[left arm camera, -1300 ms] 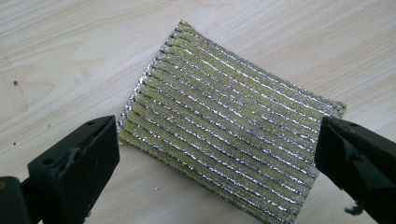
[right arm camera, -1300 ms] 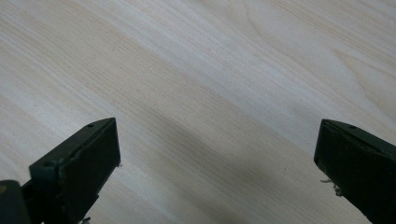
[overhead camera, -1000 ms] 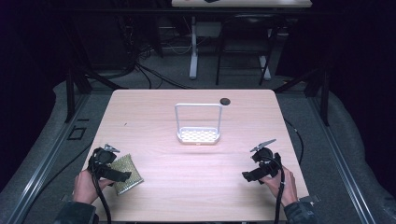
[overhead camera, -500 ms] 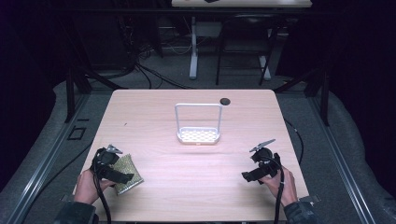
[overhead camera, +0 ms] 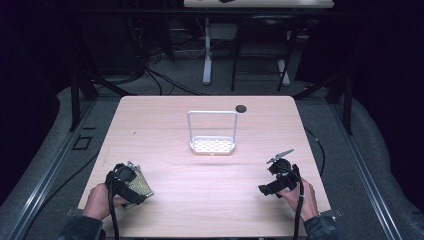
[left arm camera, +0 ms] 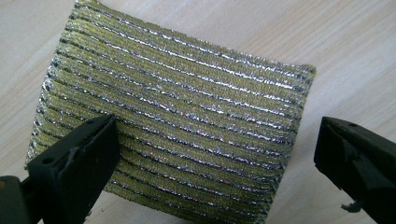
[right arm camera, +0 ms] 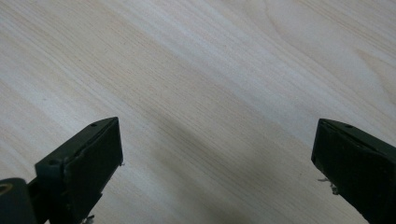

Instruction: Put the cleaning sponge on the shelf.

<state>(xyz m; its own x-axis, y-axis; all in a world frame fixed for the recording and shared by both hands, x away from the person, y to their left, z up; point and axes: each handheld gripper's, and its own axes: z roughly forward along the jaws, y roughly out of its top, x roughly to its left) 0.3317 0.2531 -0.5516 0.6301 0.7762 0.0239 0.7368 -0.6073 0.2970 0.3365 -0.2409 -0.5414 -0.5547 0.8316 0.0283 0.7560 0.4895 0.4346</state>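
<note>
Down at the near left corner of the table (overhead camera: 210, 200), the left claw (left arm camera: 212, 154) hangs right over a gold-and-silver scrubbing pad (left arm camera: 173, 126) lying flat on the wood, jaws spread wide, nothing pinched. Over on the near right, the right claw (right arm camera: 215, 158) is spread too, just bare wood under it. Mid-table sits a white rack (overhead camera: 212, 145) with a tall handle, a small dark disc (overhead camera: 241, 108) behind it.

Glittery ribbed cloth pad (left arm camera: 173, 135) on matt wood table (right arm camera: 210, 84).
</note>
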